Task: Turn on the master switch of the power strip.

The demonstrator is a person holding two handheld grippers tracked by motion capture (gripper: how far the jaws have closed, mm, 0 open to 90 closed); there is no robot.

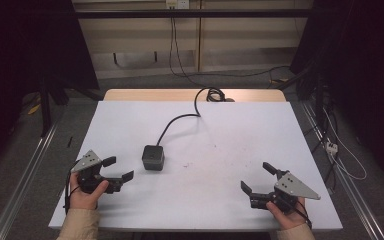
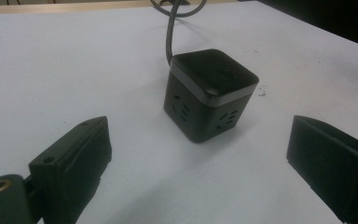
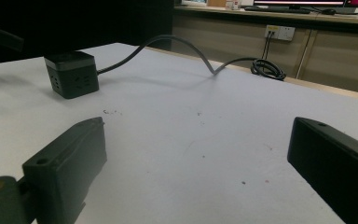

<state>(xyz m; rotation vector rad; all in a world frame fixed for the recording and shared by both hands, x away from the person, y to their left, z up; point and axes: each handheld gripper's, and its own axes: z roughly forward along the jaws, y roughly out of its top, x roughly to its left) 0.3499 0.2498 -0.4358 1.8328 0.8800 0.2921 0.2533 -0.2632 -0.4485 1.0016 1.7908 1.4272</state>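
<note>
The left gripper (image 1: 117, 169) sat low at the near left of the white table (image 1: 230, 140), held in the person's left hand (image 1: 84, 195), its jaws spread wide with nothing between them. Just ahead of those jaws stood a black cube power socket (image 1: 153, 157), upright on the table and apart from both jaws; outlets showed on its side faces. Its dark cable (image 1: 180, 119) ran back to a coil at the far edge. Well apart, at the near right, the right gripper (image 1: 257, 177) also had its jaws spread and empty, gripped by the right hand (image 1: 286, 216). Faint specks, perhaps stains, marked the table's middle.
</note>
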